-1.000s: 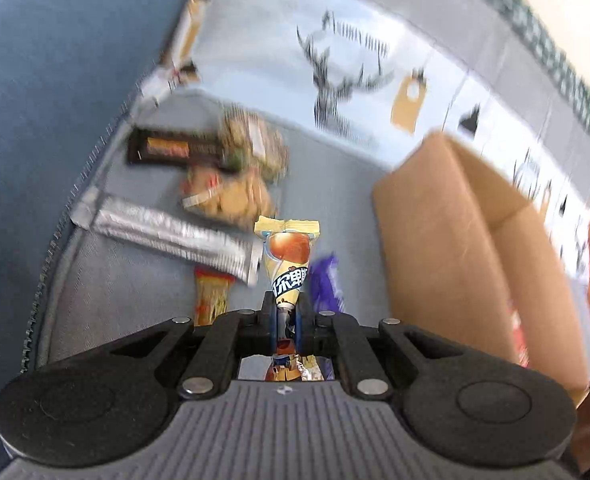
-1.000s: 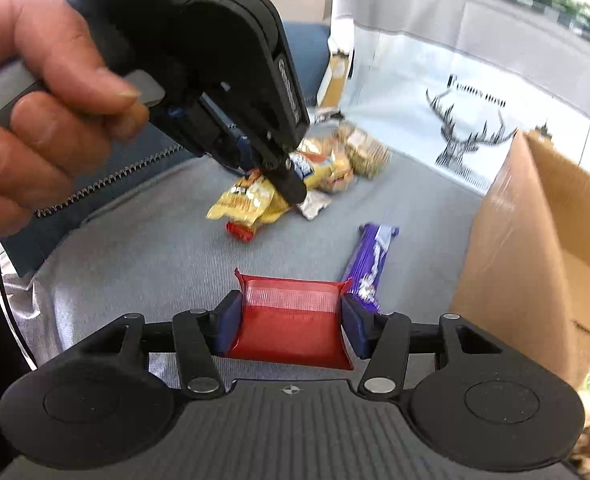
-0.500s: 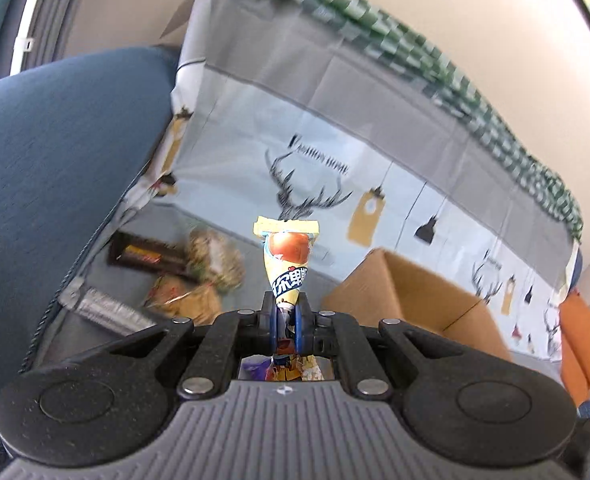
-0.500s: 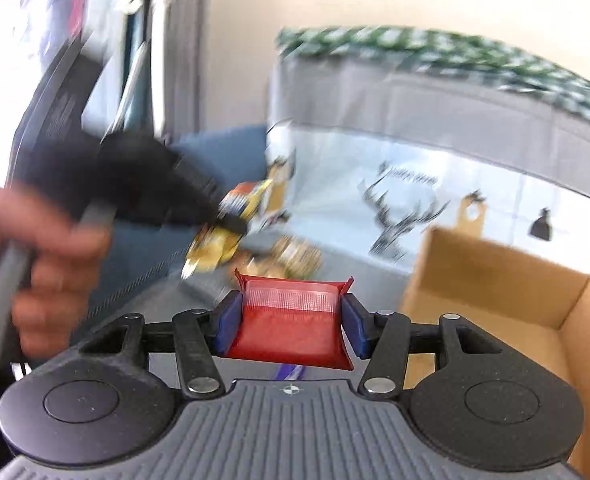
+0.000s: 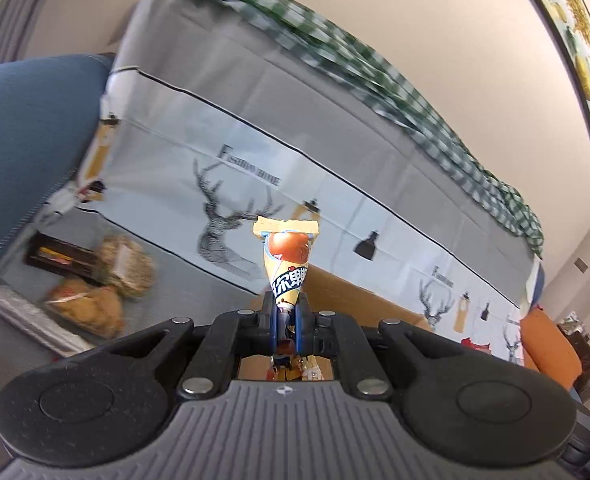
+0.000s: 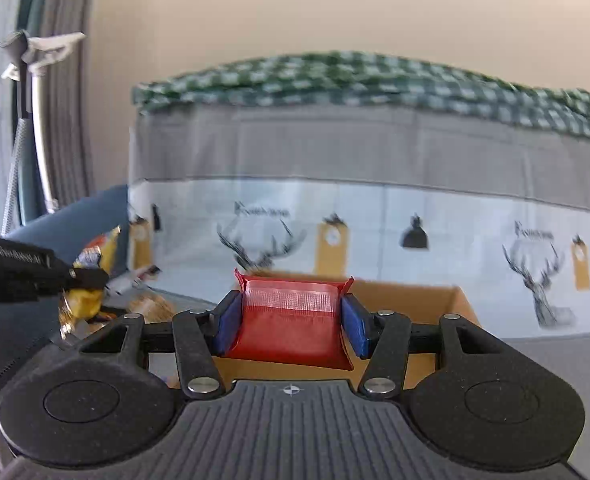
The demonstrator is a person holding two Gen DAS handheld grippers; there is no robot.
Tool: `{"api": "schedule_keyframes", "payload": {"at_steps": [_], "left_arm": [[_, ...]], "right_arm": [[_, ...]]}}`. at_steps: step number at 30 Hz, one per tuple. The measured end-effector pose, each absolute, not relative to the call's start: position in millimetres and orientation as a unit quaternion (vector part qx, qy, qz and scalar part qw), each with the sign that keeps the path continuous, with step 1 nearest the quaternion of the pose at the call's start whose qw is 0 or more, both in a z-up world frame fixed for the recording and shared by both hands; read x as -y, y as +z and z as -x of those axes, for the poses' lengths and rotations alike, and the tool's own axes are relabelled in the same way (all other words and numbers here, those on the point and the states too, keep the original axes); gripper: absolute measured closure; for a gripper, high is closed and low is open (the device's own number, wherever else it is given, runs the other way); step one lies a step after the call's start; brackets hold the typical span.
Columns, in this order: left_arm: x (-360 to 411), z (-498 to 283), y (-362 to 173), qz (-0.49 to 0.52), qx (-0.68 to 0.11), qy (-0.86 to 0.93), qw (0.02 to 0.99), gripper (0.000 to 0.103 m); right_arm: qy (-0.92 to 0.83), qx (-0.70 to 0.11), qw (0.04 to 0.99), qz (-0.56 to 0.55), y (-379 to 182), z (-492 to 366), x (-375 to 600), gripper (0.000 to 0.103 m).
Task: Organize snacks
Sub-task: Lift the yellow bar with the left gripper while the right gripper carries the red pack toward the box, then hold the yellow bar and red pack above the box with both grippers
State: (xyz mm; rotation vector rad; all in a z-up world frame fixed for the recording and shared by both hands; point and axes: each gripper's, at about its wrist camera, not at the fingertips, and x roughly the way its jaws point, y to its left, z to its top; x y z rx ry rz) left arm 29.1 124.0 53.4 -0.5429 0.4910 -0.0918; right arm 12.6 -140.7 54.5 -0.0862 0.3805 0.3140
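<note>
Two snack packets held aloft, one in each gripper, with the cardboard box ahead and below.

Nearest, the right gripper [image 6: 291, 320] pinches a red packet [image 6: 291, 320] across its width; the left gripper [image 5: 285, 320], nearly shut, grips a yellow cone-shaped wrapper [image 5: 285, 264], long axis upright. Just beyond the right fingers lies the open cardboard box [image 6: 415, 300], so that hand seems nearer. Farther left, loose snacks [image 5: 107, 276] remain on the grey cushion. Against a second ago, both hands have risen and the views tilted up.
</note>
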Motion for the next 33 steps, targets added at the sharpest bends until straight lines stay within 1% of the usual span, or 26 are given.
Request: {"api": "schedule_keyframes", "payload": {"at_steps": [8, 20, 33], "left_arm": [[-81, -49, 49, 0.238, -0.243, -0.083, 0.937, 0.095], [-29, -59, 46, 0.219, -0.246, -0.128, 0.936, 0.095], [-23, -59, 43, 0.212, -0.248, -0.138, 0.935, 0.095]], "right_arm": [[0.123, -0.191, 0.972, 0.061, 44, -15, 174, 0.047], [0.072, -0.195, 0.977, 0.038, 40, -16, 215, 0.047], [0.067, -0.185, 0.979, 0.053, 41, -19, 210, 0.047]]}}
